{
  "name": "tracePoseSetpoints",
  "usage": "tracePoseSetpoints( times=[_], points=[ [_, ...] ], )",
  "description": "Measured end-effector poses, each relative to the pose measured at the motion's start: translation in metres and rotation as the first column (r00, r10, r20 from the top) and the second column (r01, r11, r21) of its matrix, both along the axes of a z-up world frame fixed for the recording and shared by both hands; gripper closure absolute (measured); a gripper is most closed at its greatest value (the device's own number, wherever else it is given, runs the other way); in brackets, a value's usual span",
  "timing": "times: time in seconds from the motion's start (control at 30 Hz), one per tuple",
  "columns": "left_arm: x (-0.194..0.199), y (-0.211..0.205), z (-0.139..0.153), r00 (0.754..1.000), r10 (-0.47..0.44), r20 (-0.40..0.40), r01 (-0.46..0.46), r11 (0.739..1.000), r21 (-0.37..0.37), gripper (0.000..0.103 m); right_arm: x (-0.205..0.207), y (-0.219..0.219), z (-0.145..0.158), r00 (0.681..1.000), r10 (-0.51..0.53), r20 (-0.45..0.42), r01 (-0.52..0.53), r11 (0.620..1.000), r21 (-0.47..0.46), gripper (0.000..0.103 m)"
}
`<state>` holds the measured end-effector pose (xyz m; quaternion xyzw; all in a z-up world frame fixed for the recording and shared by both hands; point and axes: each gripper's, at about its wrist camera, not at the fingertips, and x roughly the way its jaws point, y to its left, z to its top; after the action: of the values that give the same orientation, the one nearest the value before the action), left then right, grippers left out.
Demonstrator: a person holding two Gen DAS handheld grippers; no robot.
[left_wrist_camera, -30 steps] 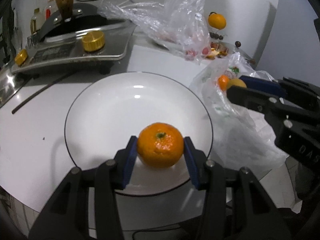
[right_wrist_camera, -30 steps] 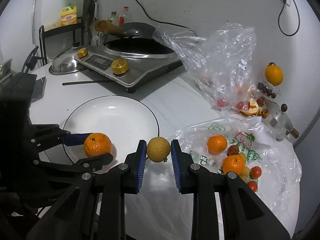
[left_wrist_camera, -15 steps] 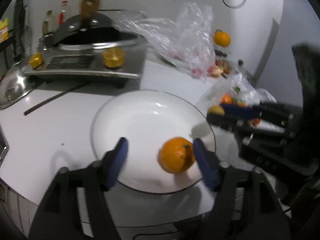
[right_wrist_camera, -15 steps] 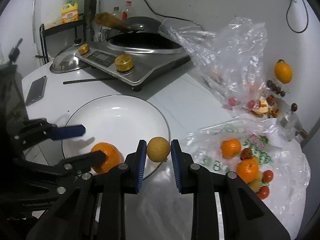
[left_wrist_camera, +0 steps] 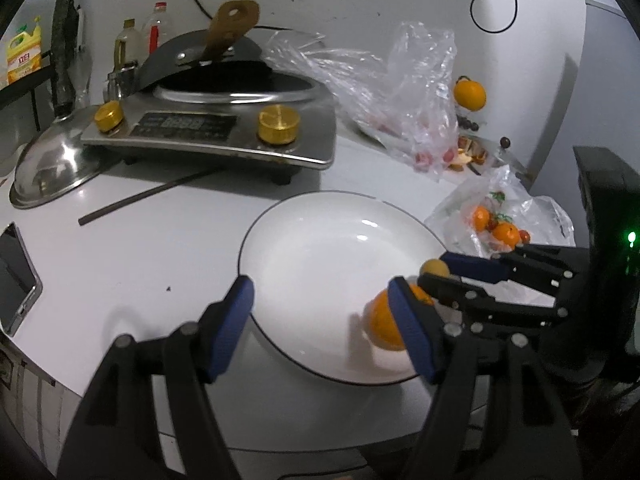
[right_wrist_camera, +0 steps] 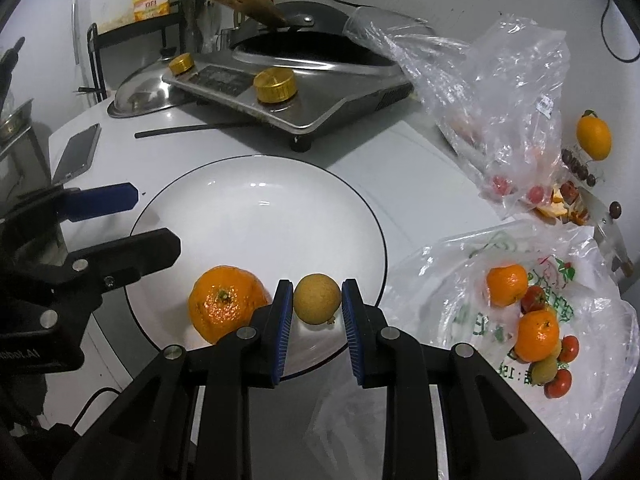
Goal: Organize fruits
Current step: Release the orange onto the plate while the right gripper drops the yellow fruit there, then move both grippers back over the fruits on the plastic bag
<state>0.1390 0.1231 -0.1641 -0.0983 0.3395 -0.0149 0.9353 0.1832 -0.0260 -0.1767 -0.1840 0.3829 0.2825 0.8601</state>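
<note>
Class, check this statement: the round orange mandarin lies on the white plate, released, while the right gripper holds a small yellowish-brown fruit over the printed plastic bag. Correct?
Not quite. The right wrist view shows the right gripper holding the small yellowish-brown fruit over the white plate, not the bag. The round orange mandarin does lie there, released.

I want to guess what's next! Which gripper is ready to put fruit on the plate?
Right. The right gripper is shut on the small yellow fruit over the white plate. The left gripper is open and empty, beside the orange.
</note>
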Motion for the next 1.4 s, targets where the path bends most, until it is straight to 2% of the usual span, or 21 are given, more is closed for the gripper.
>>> tracePoseSetpoints(
  times=[0.3,0.43,0.5,1.1,1.13,1.23,1.4],
  points=[
    [-0.002,0.000,0.002,1.000,0.007,0.001,-0.007,1.000,0.012,0.032,-0.001,0.002,-0.002,1.000,0.005,-0.011,-0.005,1.000,-0.008,0.076],
    [-0.003,-0.002,0.003,1.000,0.007,0.004,-0.007,1.000,0.020,0.032,-0.002,0.000,0.001,1.000,0.004,-0.006,-0.004,1.000,0.001,0.069],
    [-0.003,-0.004,0.004,1.000,0.005,0.005,-0.005,1.000,0.028,0.032,-0.003,-0.003,0.003,1.000,0.001,-0.001,-0.001,1.000,0.007,0.068],
    [0.000,-0.042,0.021,1.000,-0.023,0.021,0.021,0.997,0.080,0.031,-0.011,-0.049,0.034,0.997,-0.049,0.067,0.044,0.996,0.078,0.068],
    [0.001,-0.044,0.021,0.999,-0.025,0.021,0.023,0.996,0.082,0.031,-0.011,-0.054,0.036,0.996,-0.055,0.072,0.049,0.995,0.084,0.068],
    [0.001,-0.054,0.025,0.999,-0.036,0.029,0.034,0.996,0.082,0.021,-0.012,-0.066,0.042,0.994,-0.070,0.083,0.061,0.993,0.099,0.068],
    [0.004,-0.072,0.030,0.998,-0.057,0.034,0.053,0.994,0.098,0.021,-0.014,-0.089,0.050,0.990,-0.099,0.100,0.087,0.989,0.123,0.068]
  ],
)
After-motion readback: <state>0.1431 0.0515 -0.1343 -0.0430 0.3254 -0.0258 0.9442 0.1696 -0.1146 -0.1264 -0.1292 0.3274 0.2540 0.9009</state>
